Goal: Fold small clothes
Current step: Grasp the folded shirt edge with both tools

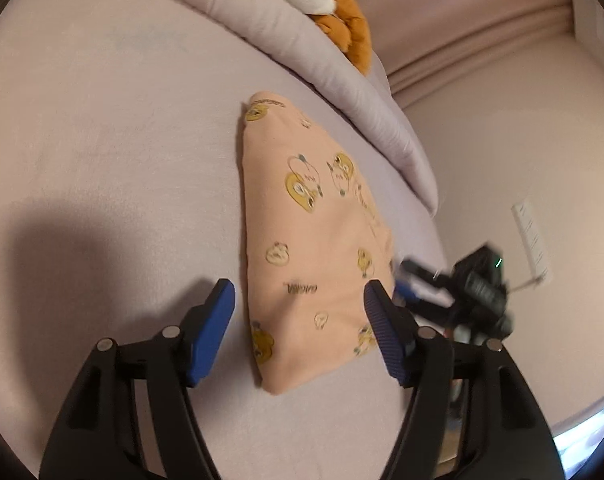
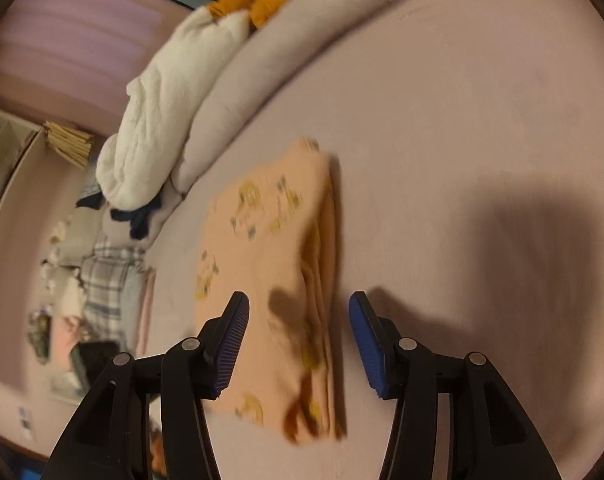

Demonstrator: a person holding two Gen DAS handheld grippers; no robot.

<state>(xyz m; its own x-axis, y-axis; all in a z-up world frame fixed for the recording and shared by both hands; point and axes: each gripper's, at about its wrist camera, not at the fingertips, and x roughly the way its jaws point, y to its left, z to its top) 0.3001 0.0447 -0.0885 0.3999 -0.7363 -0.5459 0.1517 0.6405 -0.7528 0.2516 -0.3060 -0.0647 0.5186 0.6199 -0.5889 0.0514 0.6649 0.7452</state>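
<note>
Peach cotton printed with yellow cartoon figures makes up the folded garment [image 1: 314, 248], which is laid flat on the pale lilac bed sheet [image 1: 101, 140]. It is seen between and just beyond the blue-padded fingers of the left gripper [image 1: 299, 300], whose jaws are spread wide with nothing held. The right gripper [image 2: 299, 316] is likewise held apart and empty above the stacked folded edge of the garment [image 2: 269, 280], and its shadow is cast on the cloth. In the left wrist view the right gripper [image 1: 454, 292] is seen blurred just beside the garment's right edge. A rolled lilac duvet [image 1: 326, 64] is seen beyond the garment, with a white blanket [image 2: 161, 112] and an orange plush item [image 1: 350, 28] on it. Pink curtains [image 1: 482, 32] are seen behind.
</note>
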